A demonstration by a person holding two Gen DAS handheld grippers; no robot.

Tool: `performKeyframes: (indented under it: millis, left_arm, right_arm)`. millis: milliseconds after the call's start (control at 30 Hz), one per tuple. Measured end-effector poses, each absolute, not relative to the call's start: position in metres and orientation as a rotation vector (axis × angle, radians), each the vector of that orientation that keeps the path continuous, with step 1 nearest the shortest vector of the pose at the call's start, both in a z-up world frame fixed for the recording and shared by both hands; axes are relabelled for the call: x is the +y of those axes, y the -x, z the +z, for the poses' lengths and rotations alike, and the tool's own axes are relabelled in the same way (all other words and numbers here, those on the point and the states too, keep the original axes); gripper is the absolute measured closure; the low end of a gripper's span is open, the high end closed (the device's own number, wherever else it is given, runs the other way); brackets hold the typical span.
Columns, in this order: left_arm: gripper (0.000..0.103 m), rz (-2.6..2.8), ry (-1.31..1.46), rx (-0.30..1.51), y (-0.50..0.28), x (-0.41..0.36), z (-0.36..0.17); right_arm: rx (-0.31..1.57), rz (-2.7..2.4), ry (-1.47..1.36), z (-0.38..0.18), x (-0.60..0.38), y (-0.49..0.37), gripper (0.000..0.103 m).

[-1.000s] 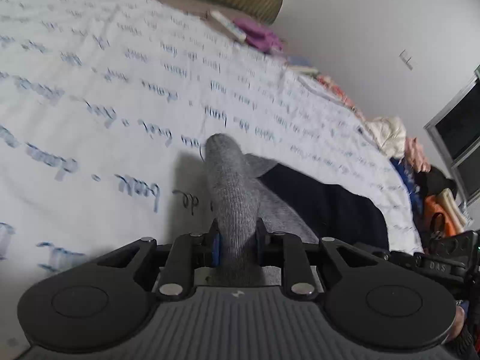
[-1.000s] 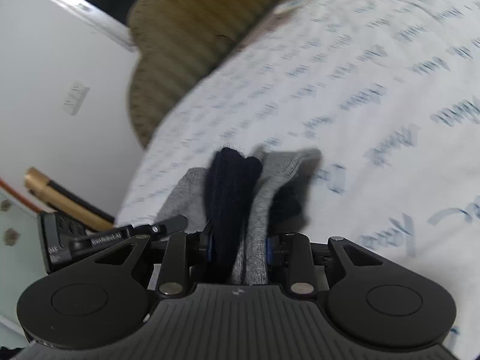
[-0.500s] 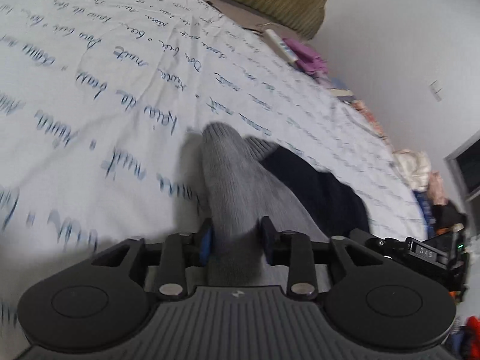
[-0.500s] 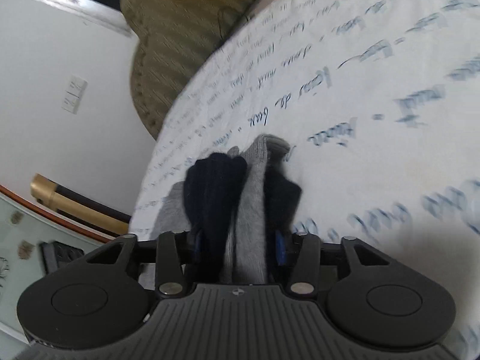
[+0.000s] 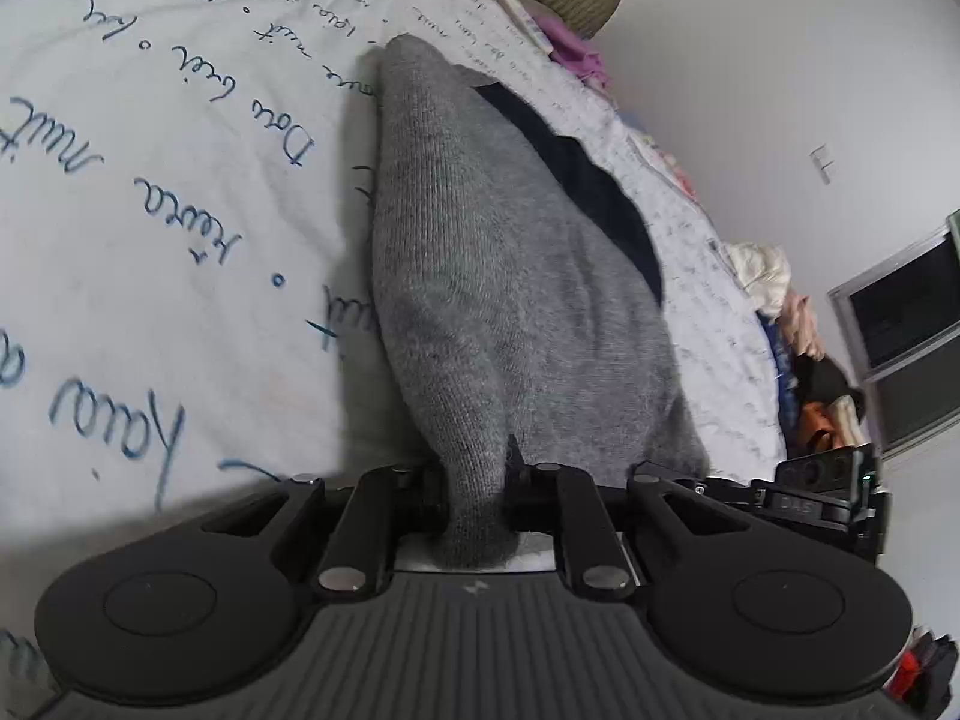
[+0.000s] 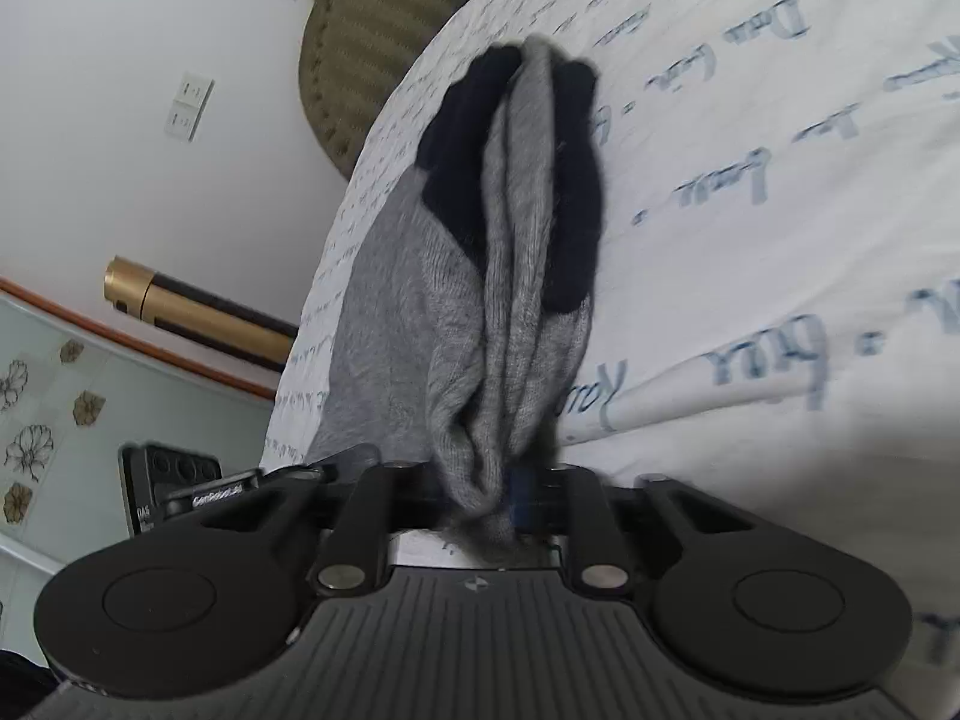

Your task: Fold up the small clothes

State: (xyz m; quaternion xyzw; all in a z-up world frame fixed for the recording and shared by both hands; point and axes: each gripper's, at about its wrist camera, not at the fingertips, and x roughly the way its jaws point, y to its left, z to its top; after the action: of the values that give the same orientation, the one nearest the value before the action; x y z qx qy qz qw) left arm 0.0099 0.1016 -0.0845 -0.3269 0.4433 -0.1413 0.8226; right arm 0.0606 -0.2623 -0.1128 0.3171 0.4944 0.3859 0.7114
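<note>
A grey knit sock (image 5: 498,276) with a dark navy part (image 5: 594,192) is stretched between my two grippers over the white bed sheet (image 5: 150,192) printed with blue handwriting. My left gripper (image 5: 477,480) is shut on the grey end of the sock. My right gripper (image 6: 498,480) is shut on the bunched grey fabric of the sock (image 6: 516,276), whose navy part (image 6: 462,138) hangs at the far end. The fingertips are hidden by the fabric in both views.
An olive striped headboard cushion (image 6: 372,30) stands at the bed's head. Piled clothes (image 5: 762,270) and a pink item (image 5: 570,48) lie along the bed's far edge by the white wall. A gold-tipped tube (image 6: 180,306) shows beside the bed.
Both grippers have moved along the bed with the sock. It now fills more of both views and looks longer and more drawn out.
</note>
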Motion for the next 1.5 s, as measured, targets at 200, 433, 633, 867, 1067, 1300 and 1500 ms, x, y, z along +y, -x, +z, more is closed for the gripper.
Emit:
performKeyframes:
  millis: [200,433,633,867,1067,1300,1500]
  left_arm:
    - [0.090,-0.269,0.546,0.918,-0.002,0.113,-0.059]
    - [0.075,-0.150,0.376,0.784,0.031,0.109,-0.021]
    - [0.031,-0.093,0.077,0.588,0.012,0.048,0.000]
    - [0.029,-0.040,-0.056,0.681,-0.030,-0.012,-0.059]
    - [0.029,-0.060,-0.034,0.686,-0.027,-0.009,-0.060]
    - [0.028,-0.062,-0.044,0.680,-0.027,-0.011,-0.062]
    - [0.026,-0.060,-0.051,0.677,-0.027,-0.013,-0.063]
  right_arm:
    - [1.089,0.887,-0.600,-0.103,-0.241,-0.044,0.084]
    - [1.000,0.831,-0.639,-0.074,-0.278,-0.051,0.062]
    - [0.809,0.776,-0.563,-0.016,-0.260,-0.104,0.062]
    - [0.869,0.720,-0.202,-0.030,-0.147,-0.165,0.057]
    - [0.922,0.691,-0.363,-0.080,-0.180,-0.197,0.102]
    - [0.872,0.668,-0.305,-0.045,-0.173,-0.173,0.081]
    - [0.760,0.733,-0.087,-0.011,-0.133,-0.158,0.060]
